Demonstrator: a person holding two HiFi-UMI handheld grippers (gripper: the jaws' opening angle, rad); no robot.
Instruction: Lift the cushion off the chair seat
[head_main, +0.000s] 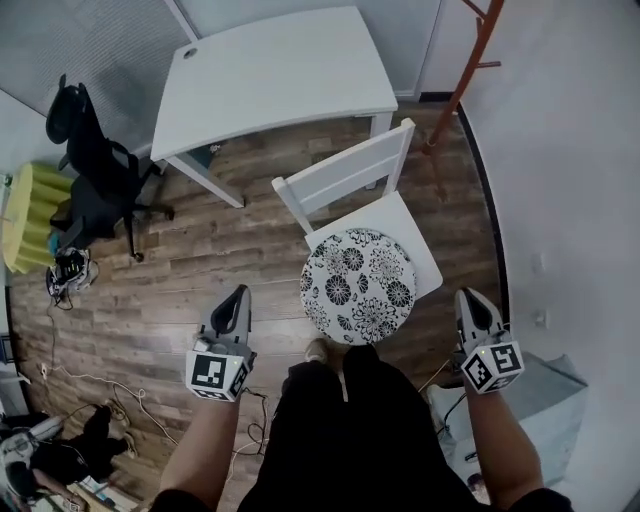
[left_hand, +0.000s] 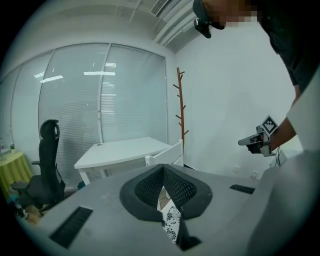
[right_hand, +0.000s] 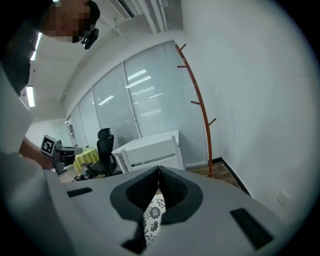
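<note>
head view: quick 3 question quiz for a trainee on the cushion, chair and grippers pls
1. True or false: the floral cushion lies on the seat of the white chair.
2. Pick one: the left gripper and right gripper are (A) both shut and empty, either side of the cushion; (B) both wide open; (C) both clamped on the cushion.
3. Fill in: beyond the chair's backrest stands a white ____.

Key: 1 true; 2 A; 3 desk.
</note>
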